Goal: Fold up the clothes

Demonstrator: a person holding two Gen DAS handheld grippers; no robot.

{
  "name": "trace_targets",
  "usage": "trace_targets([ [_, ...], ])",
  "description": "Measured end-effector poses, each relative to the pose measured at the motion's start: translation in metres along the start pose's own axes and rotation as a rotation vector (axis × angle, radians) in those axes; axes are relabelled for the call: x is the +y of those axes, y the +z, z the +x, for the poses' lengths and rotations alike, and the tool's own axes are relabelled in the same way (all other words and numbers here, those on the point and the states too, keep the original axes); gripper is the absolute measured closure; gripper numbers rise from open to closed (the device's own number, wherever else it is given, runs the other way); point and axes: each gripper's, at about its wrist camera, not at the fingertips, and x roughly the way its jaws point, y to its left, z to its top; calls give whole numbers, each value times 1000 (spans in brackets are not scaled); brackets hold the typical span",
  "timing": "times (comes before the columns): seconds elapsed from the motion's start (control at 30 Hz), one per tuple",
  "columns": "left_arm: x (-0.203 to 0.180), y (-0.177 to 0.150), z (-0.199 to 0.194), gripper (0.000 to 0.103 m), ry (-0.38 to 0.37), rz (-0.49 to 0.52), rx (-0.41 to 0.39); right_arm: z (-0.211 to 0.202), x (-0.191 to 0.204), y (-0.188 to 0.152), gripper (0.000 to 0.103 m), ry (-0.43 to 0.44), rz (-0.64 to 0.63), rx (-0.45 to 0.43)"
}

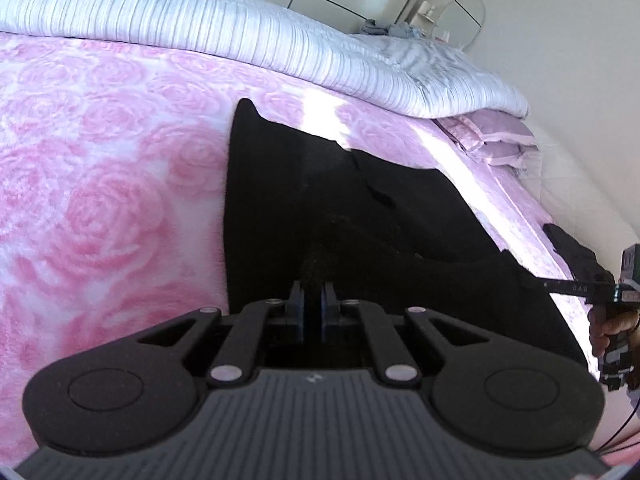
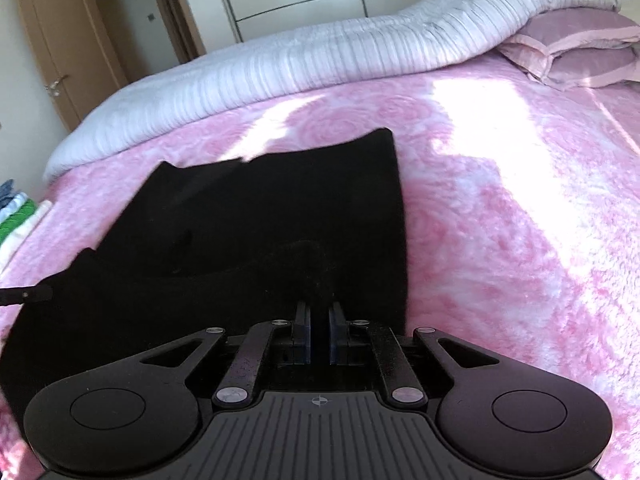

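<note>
I can read almost no text here. On the thin black bar [image 1: 576,289] of my right gripper [image 1: 618,296], seen from the left wrist, stand small pale letters, maybe "DAB", but they are too small to be sure.

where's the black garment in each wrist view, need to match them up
Left wrist: the black garment fills the centre, running up from the left tool, whose jaws are shut on its near edge.
Right wrist: it sits centre-left, running up from the right tool, shut on its near edge.
Shared landmark: the ribbed white quilt along the far side of the pink rose blanket.
</note>
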Motion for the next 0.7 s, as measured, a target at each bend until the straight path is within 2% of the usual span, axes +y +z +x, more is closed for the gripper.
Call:
trace_targets([
  [0.03,0,-1,1,98,4,9,-8,3,0,-1,97,-9,7,-2],
  [0.1,-2,-5,9,97,45,43,23,8,0,-2,96,-29,7,1],
  [0.17,-2,-10,19,93,66,61,84,19,2,-3,95,-49,0,40],
  [0.2,-2,-9,15,93,72,51,82,21,2,-3,92,-55,5,53],
  [0.27,-2,-7,3,90,84,21,71,15,-1,1,83,-69,51,54],
  [0.3,-1,-7,-10,87,91,-1,51,6,-3,3,72,-90,95,49],
  [0.33,0,-8,-23,80,99,-23,30,-8,-5,3,69,-110,140,22],
  [0.37,1,-10,-38,74,99,-57,18,-26,-6,0,68,-117,182,-16],
  [0.4,2,-13,-53,73,91,-101,8,-44,-7,-7,65,-105,227,-46],
  [0.5,1,-36,-99,64,38,-219,-14,-97,-12,-41,61,-32,386,-110],
  [0.53,-1,-45,-112,59,28,-255,-17,-111,-14,-55,61,-11,442,-118],
  [0.63,-2,-76,-134,58,-32,-397,-18,-143,-19,-102,58,25,617,-124],
  [0.7,1,-92,-133,58,-70,-498,-18,-145,-20,-124,57,37,689,-90],
])
